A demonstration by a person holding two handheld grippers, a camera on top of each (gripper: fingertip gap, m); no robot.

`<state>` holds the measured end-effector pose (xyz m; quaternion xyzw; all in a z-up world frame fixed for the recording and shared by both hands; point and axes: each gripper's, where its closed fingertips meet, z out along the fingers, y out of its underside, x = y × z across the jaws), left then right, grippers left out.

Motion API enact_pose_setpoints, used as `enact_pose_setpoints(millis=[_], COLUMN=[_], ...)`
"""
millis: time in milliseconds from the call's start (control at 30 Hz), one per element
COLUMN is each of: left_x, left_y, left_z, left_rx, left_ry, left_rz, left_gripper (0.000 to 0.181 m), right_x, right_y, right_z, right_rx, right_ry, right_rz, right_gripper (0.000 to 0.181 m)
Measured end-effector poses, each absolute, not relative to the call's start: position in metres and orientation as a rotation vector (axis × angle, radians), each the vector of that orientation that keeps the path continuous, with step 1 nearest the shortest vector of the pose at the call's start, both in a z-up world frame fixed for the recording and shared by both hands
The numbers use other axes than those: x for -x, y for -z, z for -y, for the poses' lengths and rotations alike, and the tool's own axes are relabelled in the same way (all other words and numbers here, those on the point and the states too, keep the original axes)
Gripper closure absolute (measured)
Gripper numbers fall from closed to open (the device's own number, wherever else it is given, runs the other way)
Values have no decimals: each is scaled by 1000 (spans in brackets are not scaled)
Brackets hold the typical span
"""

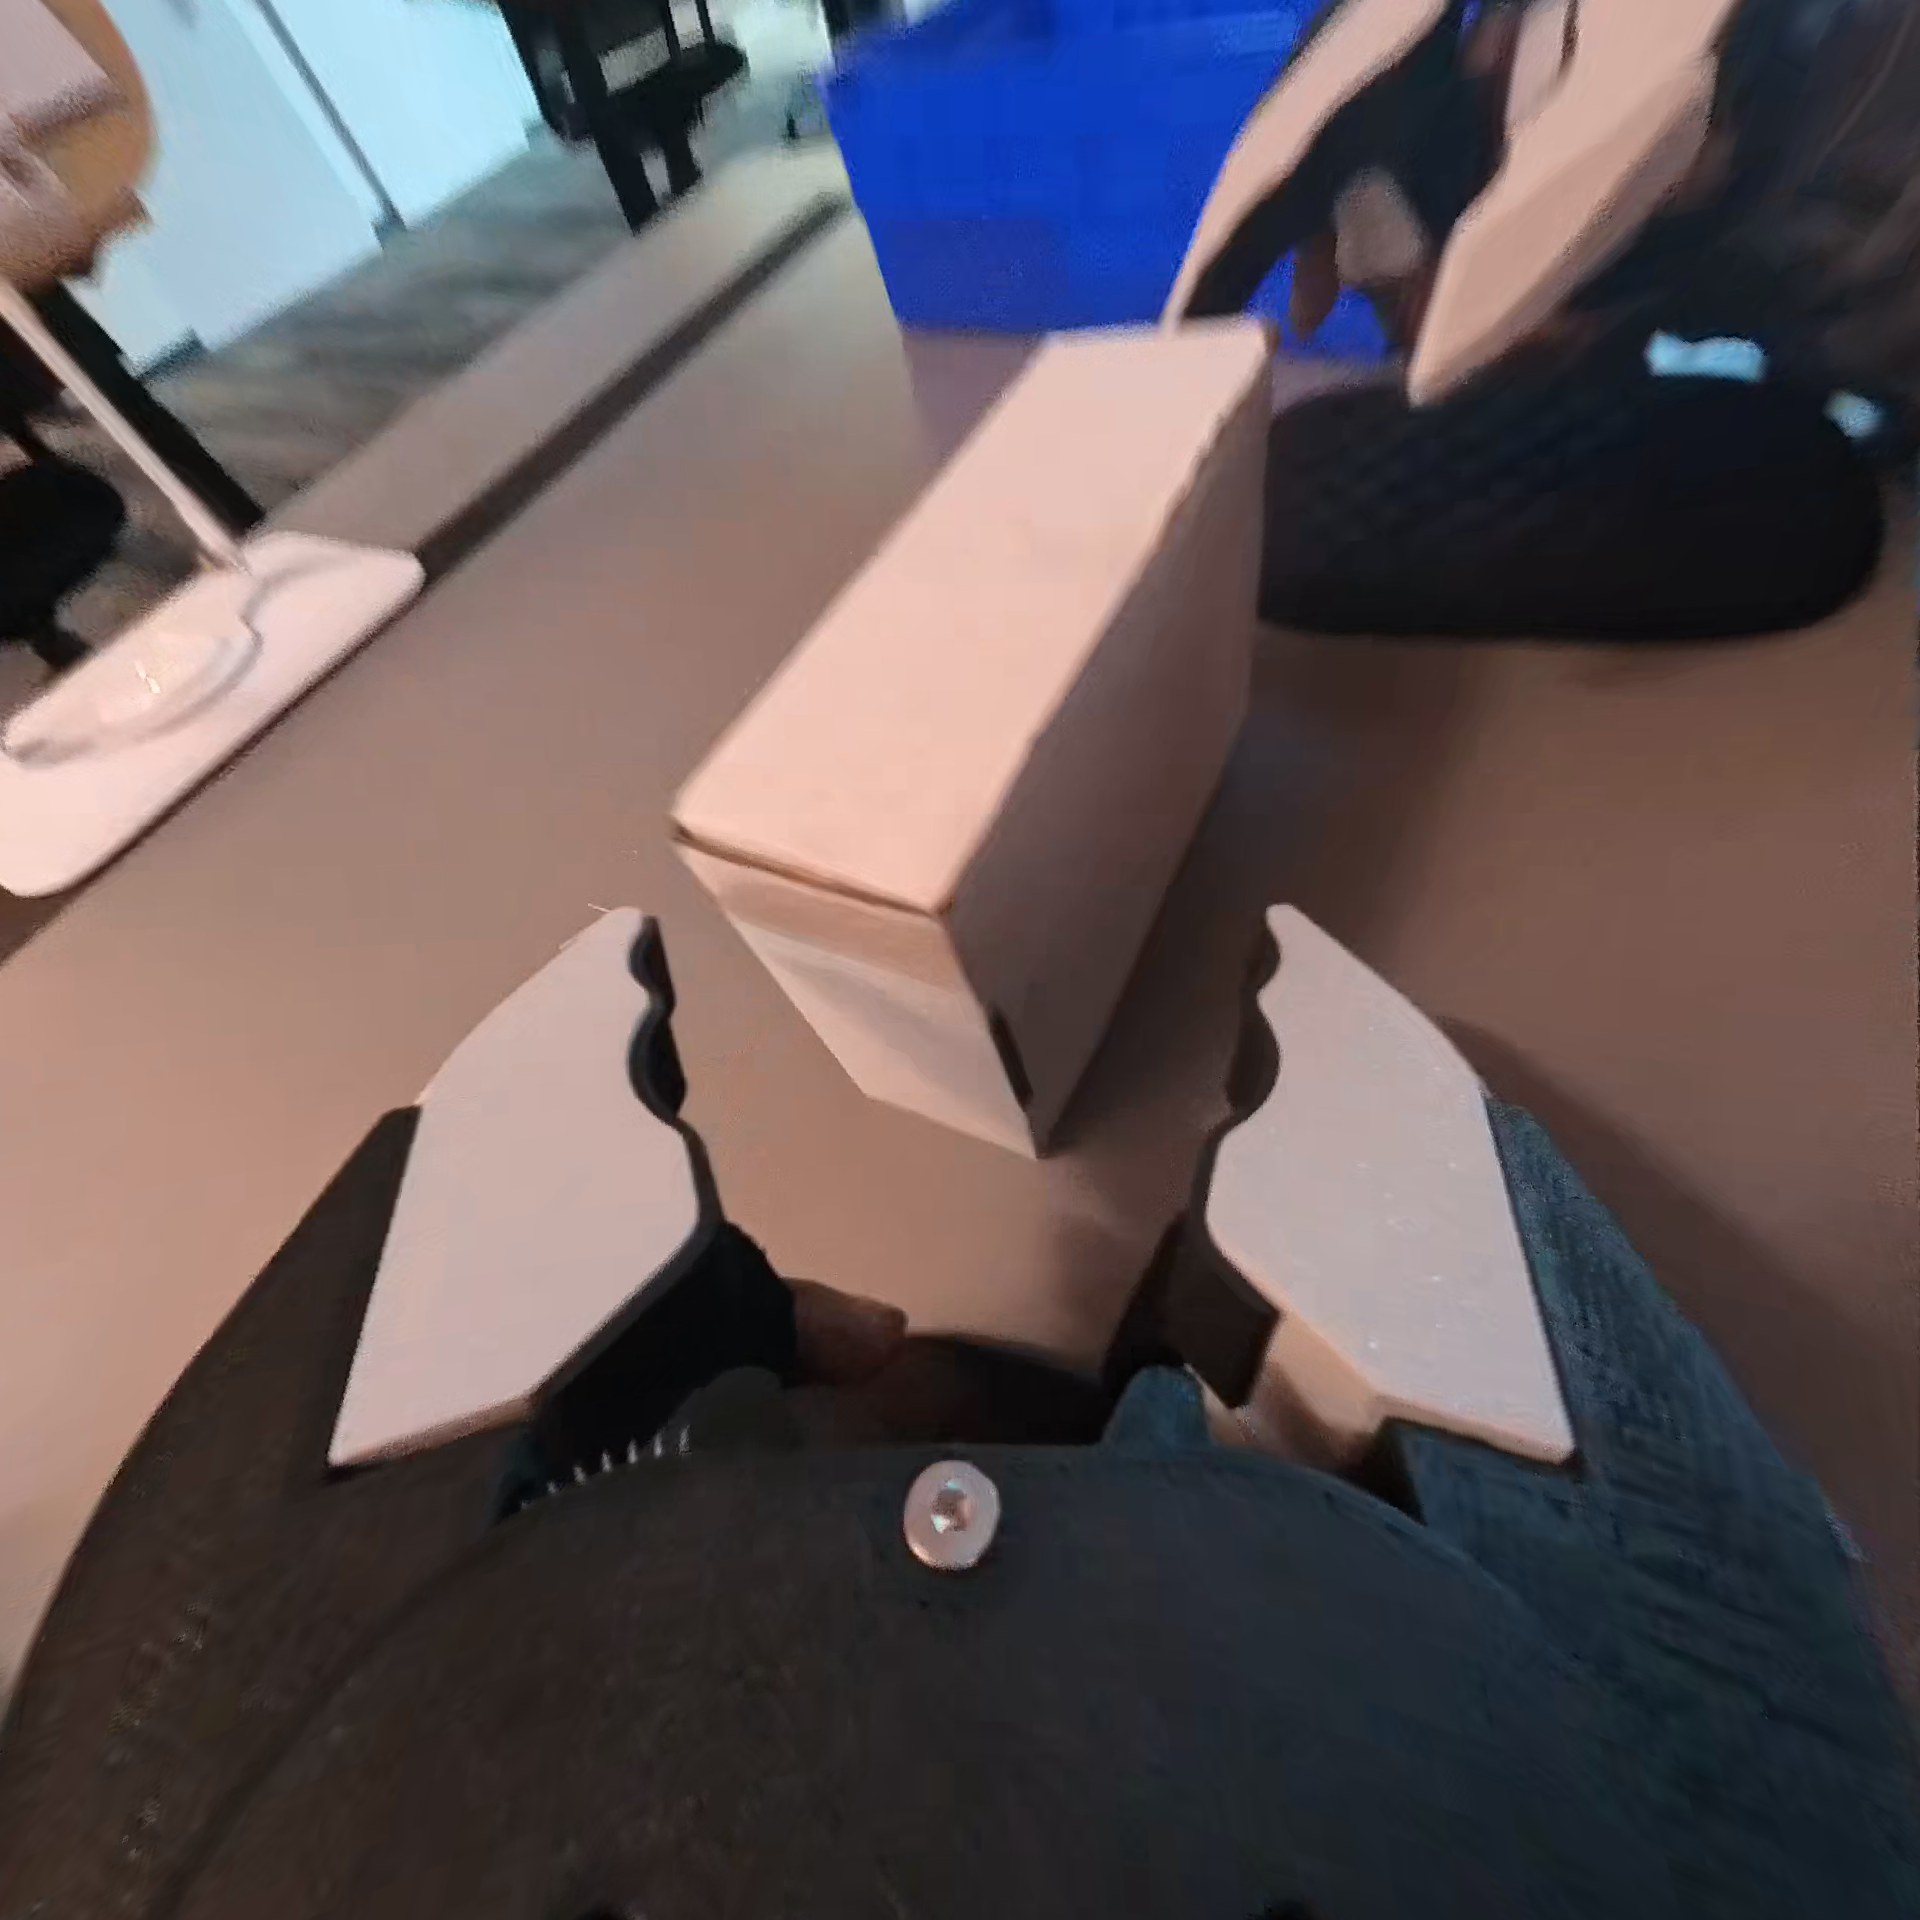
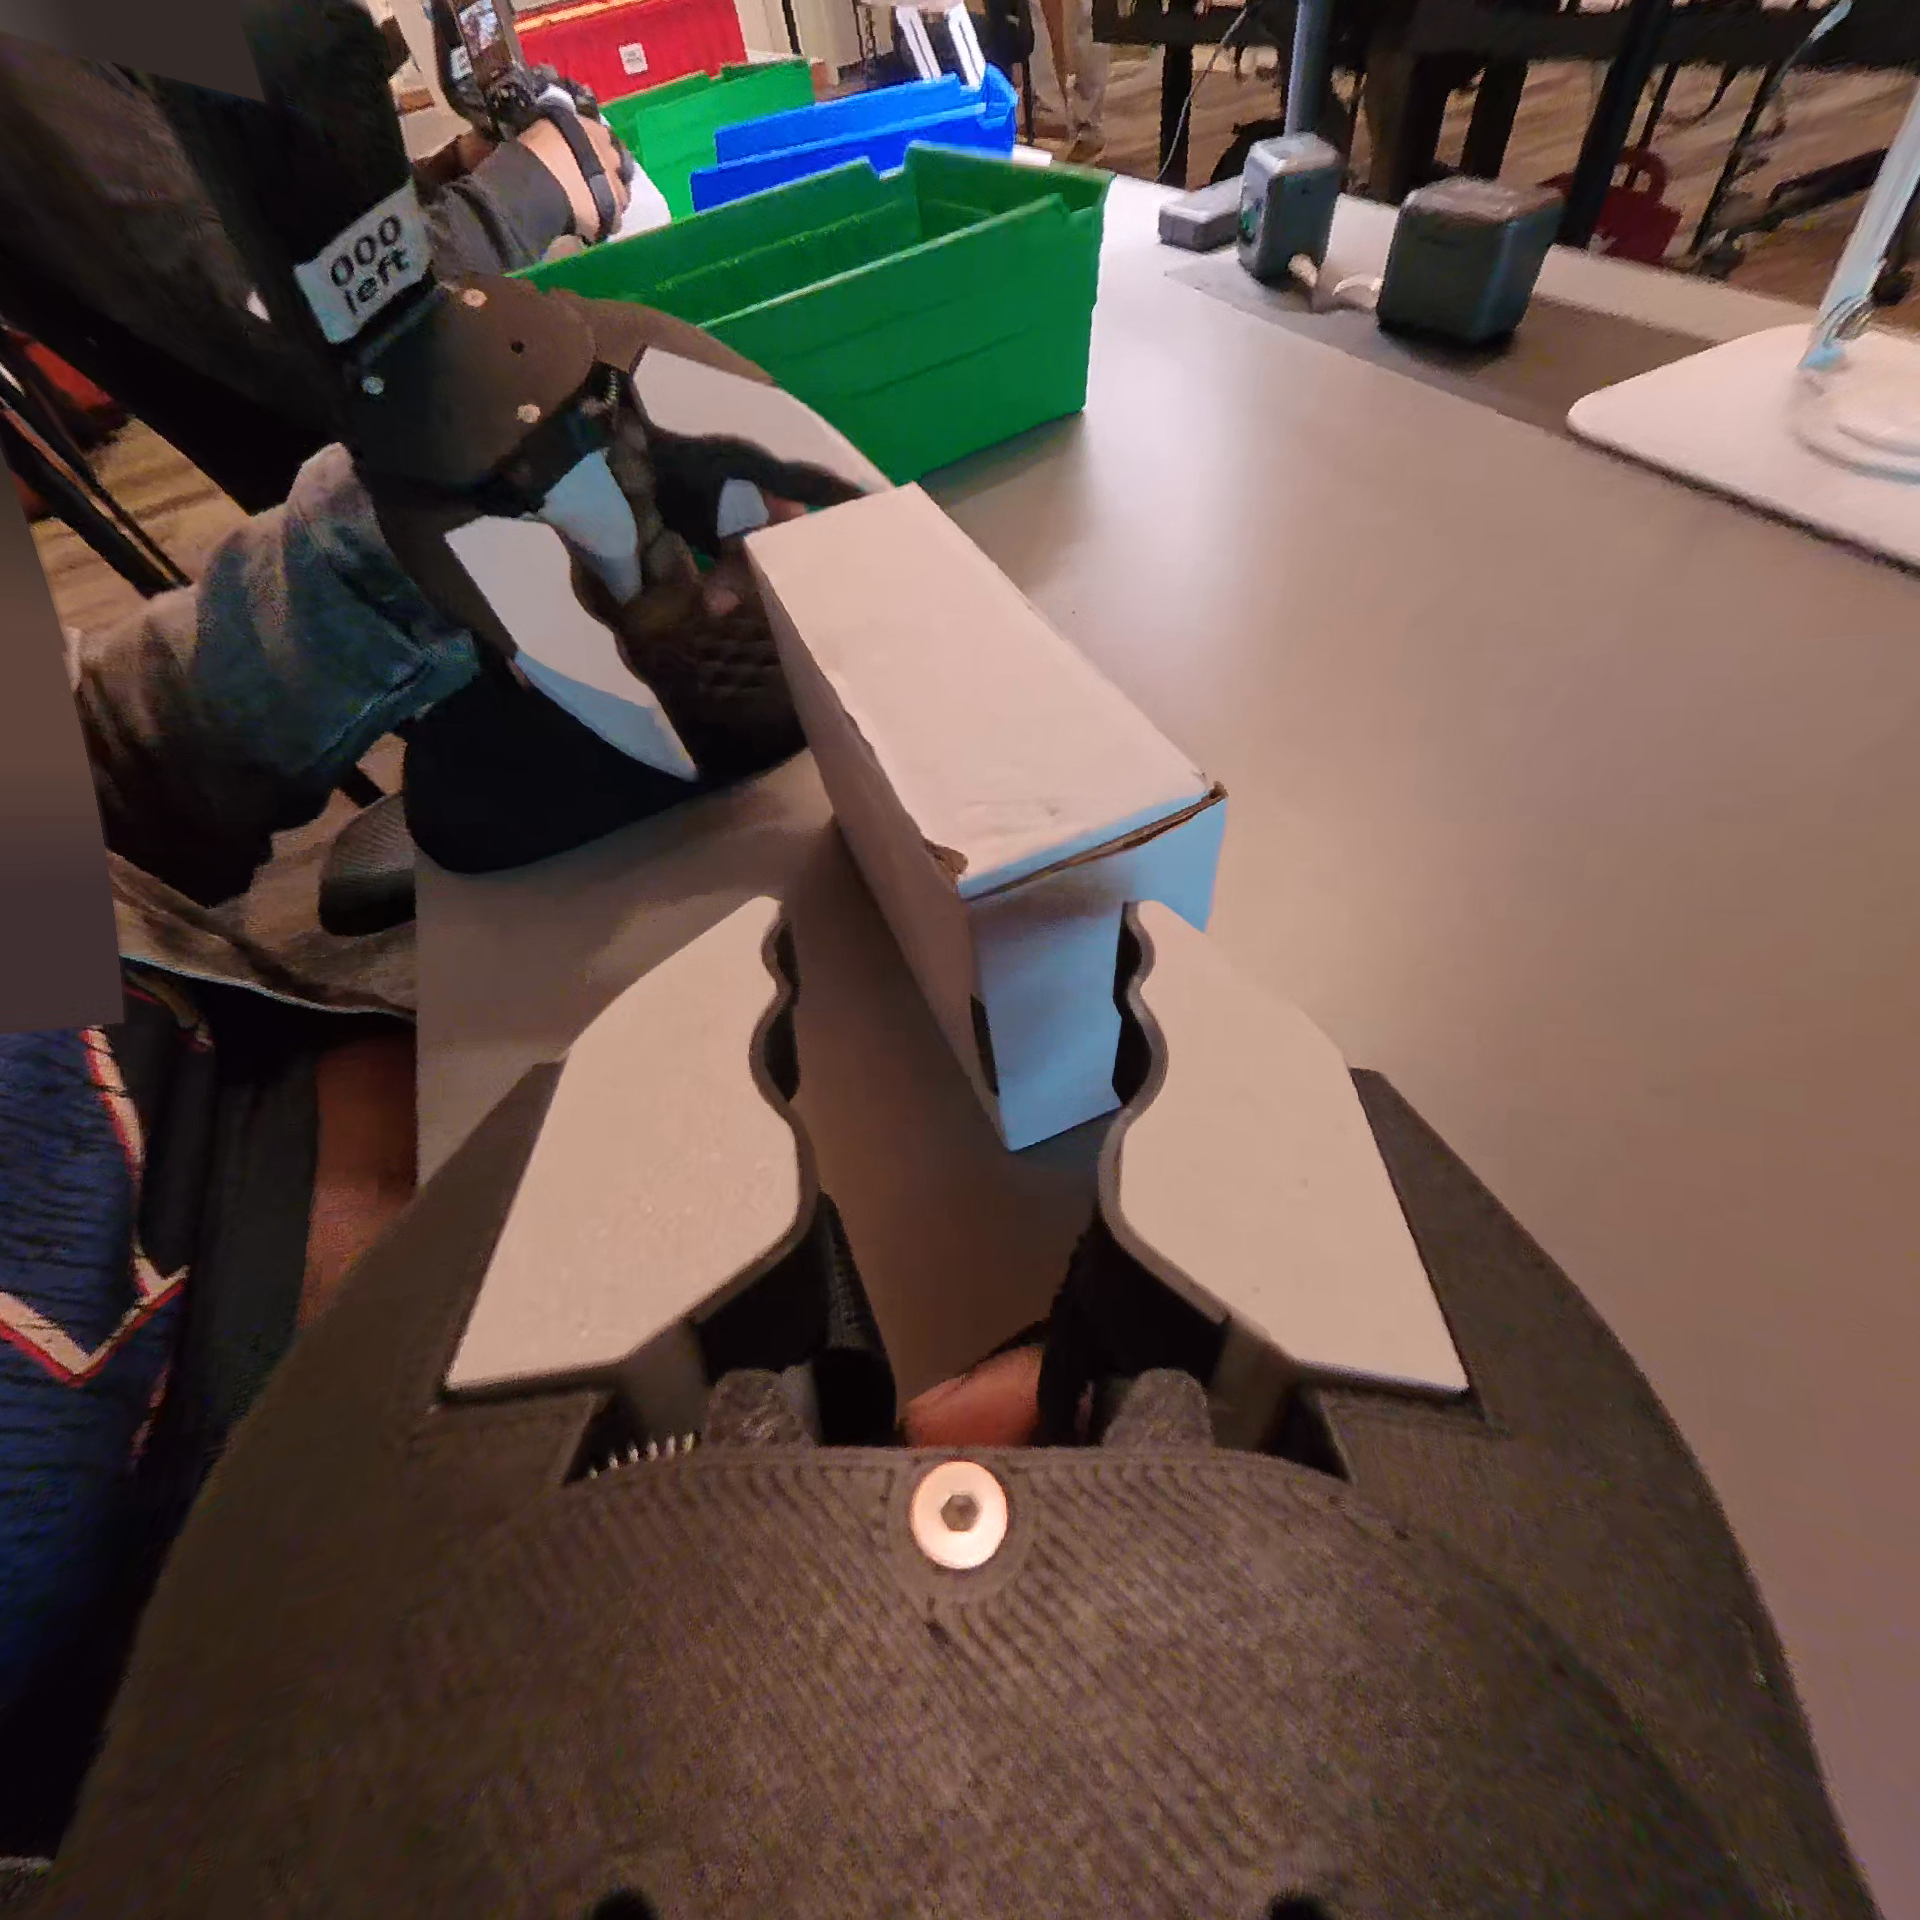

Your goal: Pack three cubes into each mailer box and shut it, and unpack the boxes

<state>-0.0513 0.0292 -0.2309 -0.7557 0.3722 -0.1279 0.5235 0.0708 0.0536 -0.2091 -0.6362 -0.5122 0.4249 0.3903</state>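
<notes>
A closed white mailer box lies on the grey table, tilted onto one long edge, with one gripper at each end. My left gripper is open with the box's near end between its fingers, not clamped. My right gripper is open around the other end of the box; its right finger touches the end face and its left finger stands apart. The right gripper also shows far off in the left wrist view, and the left gripper in the right wrist view. No cubes are visible.
Green bins and a blue bin stand behind the box; the blue bin also shows in the left wrist view. A white stand base sits to one side. Grey devices lie along a strip. A black quilted bag lies near the table edge.
</notes>
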Motion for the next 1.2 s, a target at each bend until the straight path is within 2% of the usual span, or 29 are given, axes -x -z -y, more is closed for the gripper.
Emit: enact_pose_setpoints(millis=[133, 267, 500, 733, 1000, 1200], left_x=[51, 42, 13, -13, -12, -9], left_y=[218, 236, 243, 233, 240, 237], left_z=[-52, -59, -65, -75, -75, -75], left_rx=[1711, 1809, 1804, 1589, 1620, 1608], left_ry=[487, 612, 683, 744, 701, 713], left_rz=[-808, -887, -1025, -941, -955, -935], left_gripper=[62, 59, 74, 70, 70, 83], right_x=[-67, -59, -60, -78, -78, -78], right_y=[199, 208, 213, 217, 220, 221], right_z=[-60, -60, -69, -84, -85, -84], right_rx=[1462, 1454, 1503, 1514, 1520, 1519], right_ry=[-982, -936, -927, -852, -825, -816], right_rz=[1315, 1364, 1321, 1256, 1269, 1276], right_gripper=[109, 110, 118, 123, 124, 128])
